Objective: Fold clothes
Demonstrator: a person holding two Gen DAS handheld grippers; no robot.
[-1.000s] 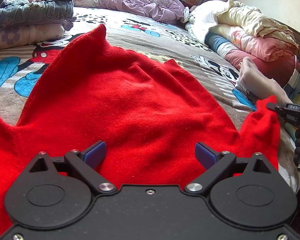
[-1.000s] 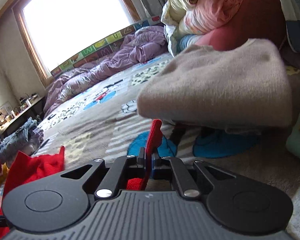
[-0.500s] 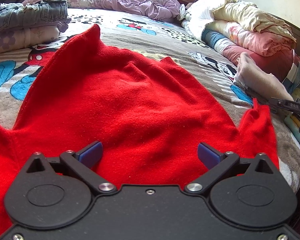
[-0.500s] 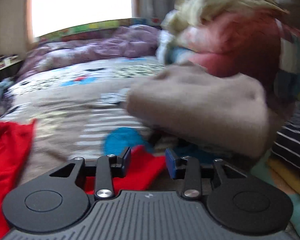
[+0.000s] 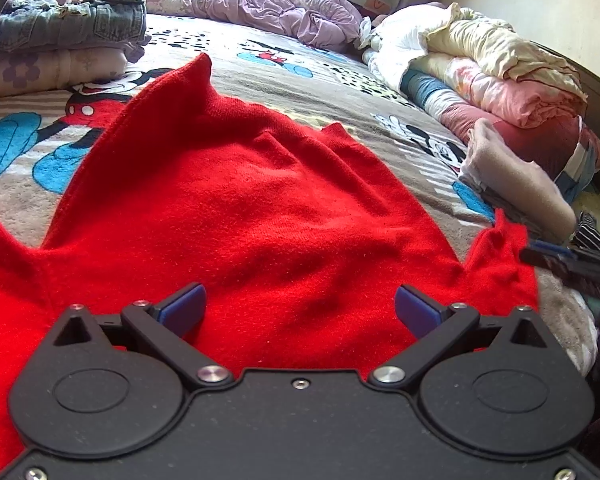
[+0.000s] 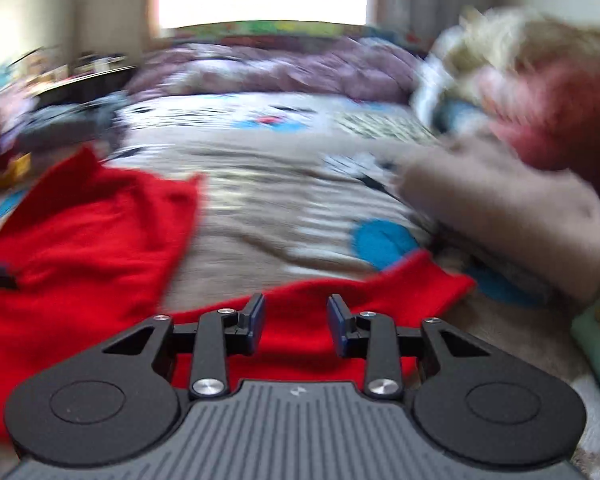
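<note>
A red sweater (image 5: pixel 260 200) lies spread on the cartoon-print bed cover (image 5: pixel 340 92). My left gripper (image 5: pixel 298 300) hovers over the sweater's near hem, its jaws wide open with nothing pinched. In the right wrist view, which is blurred by motion, my right gripper (image 6: pixel 296 312) is open, with a clear gap between its blue pads. The red sleeve (image 6: pixel 380 292) lies flat on the bed beneath and beyond them, not pinched. The sweater's body (image 6: pixel 80 240) shows to the left. From the left wrist view the right gripper (image 5: pixel 560 260) sits at the sleeve's end (image 5: pixel 500 248).
A folded beige garment (image 5: pixel 512 176) lies right of the sleeve, also seen as beige garment (image 6: pixel 500 208). Piled bedding (image 5: pixel 500 72) fills the right side, a purple quilt (image 5: pixel 260 4) the far end, and folded jeans (image 5: pixel 72 24) on a stack the far left.
The right gripper let go of the red sleeve end, opened, rolled level and drew back. The sleeve dropped flat onto the bed. The left gripper stayed put.
</note>
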